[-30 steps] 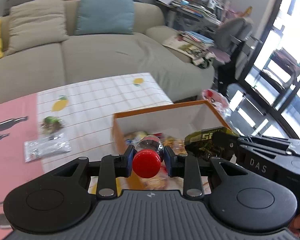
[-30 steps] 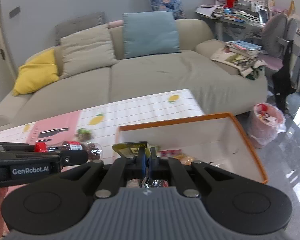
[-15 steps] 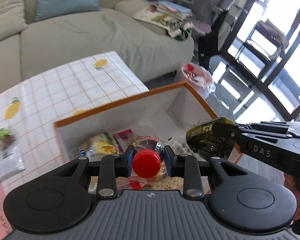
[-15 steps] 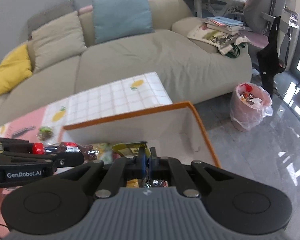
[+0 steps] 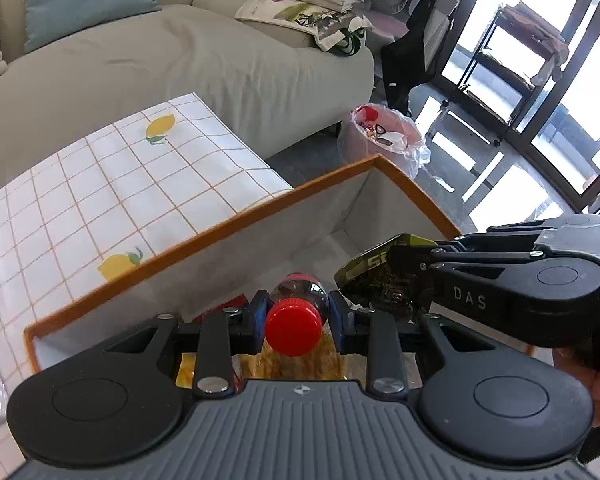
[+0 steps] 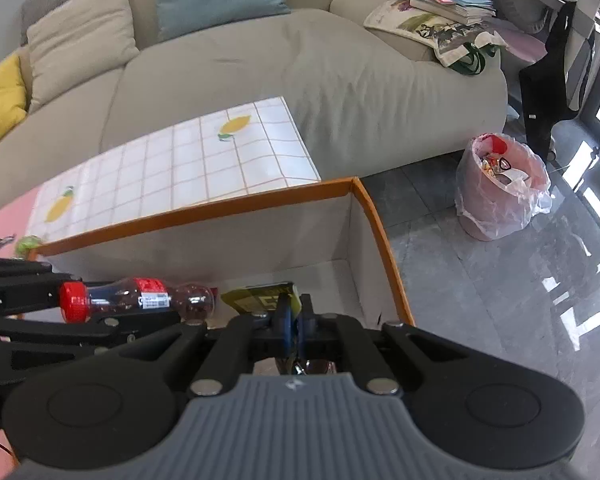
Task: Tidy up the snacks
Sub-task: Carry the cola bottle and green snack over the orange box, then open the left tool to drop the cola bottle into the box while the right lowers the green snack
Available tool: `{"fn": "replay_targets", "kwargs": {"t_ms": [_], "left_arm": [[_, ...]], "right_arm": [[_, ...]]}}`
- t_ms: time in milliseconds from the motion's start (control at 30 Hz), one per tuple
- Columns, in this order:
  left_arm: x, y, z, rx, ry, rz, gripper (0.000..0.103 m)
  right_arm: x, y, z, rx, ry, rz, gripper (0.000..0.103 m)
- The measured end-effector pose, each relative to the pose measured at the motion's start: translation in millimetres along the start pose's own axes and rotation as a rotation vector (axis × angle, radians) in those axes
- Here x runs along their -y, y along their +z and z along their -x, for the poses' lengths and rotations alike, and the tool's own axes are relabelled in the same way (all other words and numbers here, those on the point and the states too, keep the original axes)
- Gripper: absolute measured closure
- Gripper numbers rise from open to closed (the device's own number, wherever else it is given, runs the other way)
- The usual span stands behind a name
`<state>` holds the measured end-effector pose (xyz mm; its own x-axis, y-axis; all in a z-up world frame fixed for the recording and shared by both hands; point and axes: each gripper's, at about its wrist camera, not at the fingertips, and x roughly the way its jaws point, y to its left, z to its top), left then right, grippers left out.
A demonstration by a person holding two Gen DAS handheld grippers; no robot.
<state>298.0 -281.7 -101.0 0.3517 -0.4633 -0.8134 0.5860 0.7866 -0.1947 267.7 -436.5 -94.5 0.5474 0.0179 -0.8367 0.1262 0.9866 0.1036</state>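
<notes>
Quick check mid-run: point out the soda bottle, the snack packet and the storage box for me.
soda bottle (image 6: 140, 300), right wrist view, on its red label.
snack packet (image 5: 376, 280), left wrist view, on its dark crinkled face.
storage box (image 6: 204, 210), right wrist view, on the orange rim of its far wall.

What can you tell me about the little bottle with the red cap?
The bottle is small, clear plastic with dark drink inside, a red screw cap and a red-and-white label. It lies sideways in the air, clamped near its neck by the left gripper, above the orange-rimmed box, beside a green packet.
</notes>
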Motion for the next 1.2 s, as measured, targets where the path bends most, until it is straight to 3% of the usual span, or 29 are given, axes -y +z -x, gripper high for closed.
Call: {"fn": "replay_targets", "kwargs": {"t_ms": [200, 500, 567, 633, 1000, 1100, 1200], "left_arm": [[6.7, -1.1, -21.1, -0.006, -0.005, -0.063, 0.069], [6.3, -8.5, -36.7, -0.073, 0.007, -0.072, 0.068], [6.3, -7.7, -33.3, -0.072, 0.009, -0.077, 0.048], [6.3, -7.0, -27.9, -0.068, 0.004, -0.077, 0.037], [-7.7, -24.0, 17.8, -0.071, 0.030, -0.056, 0.032], [-12.3, -33.0, 31.6, -0.050, 0.047, -0.033, 0.031], [-13.7, -40.7, 47.0, -0.026, 0.050, -0.021, 0.031]], "right_arm": [[8.2, 7.7, -20.9, -0.007, -0.008, -0.032, 0.103], [6.2, 9.1, -33.1, -0.033, -0.006, -0.016, 0.102], [4.5, 8.6, -35.3, -0.048, 0.012, -0.024, 0.102], [3.9, 8.3, -37.1, -0.061, 0.028, -0.035, 0.101], [-8.1, 3.6, -53.5, -0.117, -0.008, -0.038, 0.100], [-11.3, 3.9, -56.9, -0.142, -0.008, -0.042, 0.097], [-14.5, 3.0, -57.7, -0.160, 0.013, -0.050, 0.086]]}}
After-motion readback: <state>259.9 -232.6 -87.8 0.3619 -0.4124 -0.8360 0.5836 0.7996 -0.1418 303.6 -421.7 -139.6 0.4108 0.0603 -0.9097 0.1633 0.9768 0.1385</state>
